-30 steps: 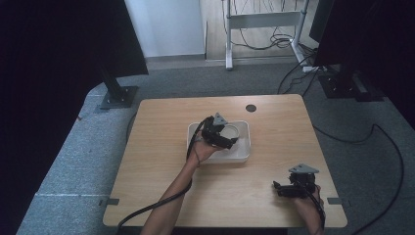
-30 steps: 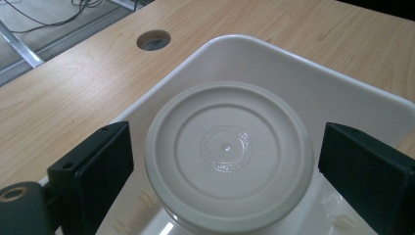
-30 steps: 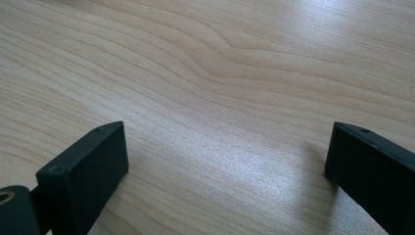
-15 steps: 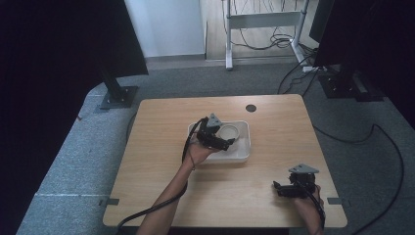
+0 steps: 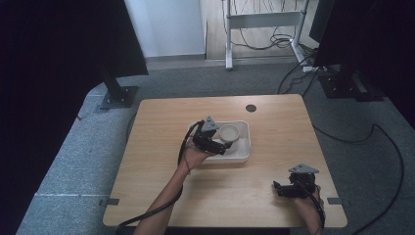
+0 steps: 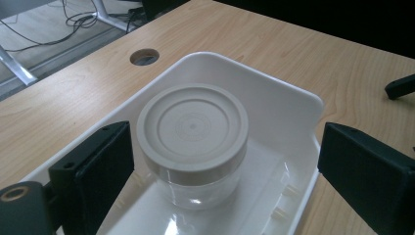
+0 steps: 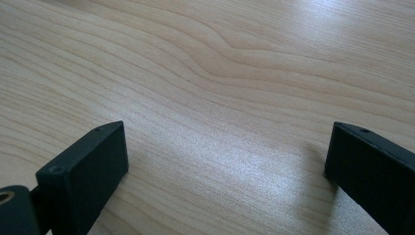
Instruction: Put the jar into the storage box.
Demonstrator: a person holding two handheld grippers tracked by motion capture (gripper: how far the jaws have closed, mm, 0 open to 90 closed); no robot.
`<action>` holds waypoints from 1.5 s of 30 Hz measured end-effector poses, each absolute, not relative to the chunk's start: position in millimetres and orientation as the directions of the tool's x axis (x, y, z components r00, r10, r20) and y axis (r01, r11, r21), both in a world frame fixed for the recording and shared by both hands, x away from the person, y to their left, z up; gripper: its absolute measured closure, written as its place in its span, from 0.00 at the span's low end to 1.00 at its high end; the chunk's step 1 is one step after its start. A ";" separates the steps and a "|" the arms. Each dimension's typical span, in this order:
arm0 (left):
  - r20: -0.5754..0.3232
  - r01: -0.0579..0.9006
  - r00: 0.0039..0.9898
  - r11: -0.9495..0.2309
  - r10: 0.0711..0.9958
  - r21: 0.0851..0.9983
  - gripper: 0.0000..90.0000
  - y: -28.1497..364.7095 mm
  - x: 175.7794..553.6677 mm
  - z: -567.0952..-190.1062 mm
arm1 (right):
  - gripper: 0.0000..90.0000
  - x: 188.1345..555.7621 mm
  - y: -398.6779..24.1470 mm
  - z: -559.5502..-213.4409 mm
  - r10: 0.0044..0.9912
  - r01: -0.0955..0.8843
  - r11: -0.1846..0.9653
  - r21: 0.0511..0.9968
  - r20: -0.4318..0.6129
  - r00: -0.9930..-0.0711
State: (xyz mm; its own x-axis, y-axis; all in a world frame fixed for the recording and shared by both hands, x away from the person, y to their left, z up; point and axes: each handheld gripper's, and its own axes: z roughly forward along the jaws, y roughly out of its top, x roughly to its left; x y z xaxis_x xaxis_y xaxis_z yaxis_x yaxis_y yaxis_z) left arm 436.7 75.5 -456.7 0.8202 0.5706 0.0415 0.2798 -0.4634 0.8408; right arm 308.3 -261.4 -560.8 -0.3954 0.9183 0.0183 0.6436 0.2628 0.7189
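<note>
White tray [image 6: 293,105]; cream-lidded clear jar [image 6: 192,142]

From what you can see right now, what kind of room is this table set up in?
Probably an office or lab set up for recording. The wooden desk has a cable hole and stands on grey carpet; loose cables trail under a second desk frame, and dark screens on stands flank it.

high view above the table [image 5: 161,122], facing forward and down; gripper views low, close on its wood
</note>
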 end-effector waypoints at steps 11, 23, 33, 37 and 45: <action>0.031 0.281 0.822 -0.453 0.568 0.846 0.07 89.6 426.6 -457.5 | 0.02 308.3 -261.4 -560.8 0.918 0.643 0.263 0.719 0.018 -0.395; 0.020 0.277 0.828 -0.440 0.561 0.855 0.07 100.6 415.8 -454.3 | 0.02 308.3 -261.4 -560.8 0.919 0.644 0.262 0.719 0.018 -0.394; 0.015 0.277 0.828 -0.433 0.560 0.858 0.07 111.1 405.4 -455.8 | 0.02 308.3 -261.3 -560.8 0.919 0.644 0.262 0.719 0.018 -0.394; 0.010 0.279 0.827 -0.426 0.561 0.861 0.07 117.0 401.9 -458.0 | 0.02 308.3 -261.3 -560.8 0.919 0.644 0.262 0.719 0.018 -0.394; -0.002 0.283 0.821 -0.404 0.571 0.870 0.07 129.1 393.7 -460.5 | 0.02 308.2 -261.3 -560.8 0.920 0.644 0.261 0.719 0.017 -0.392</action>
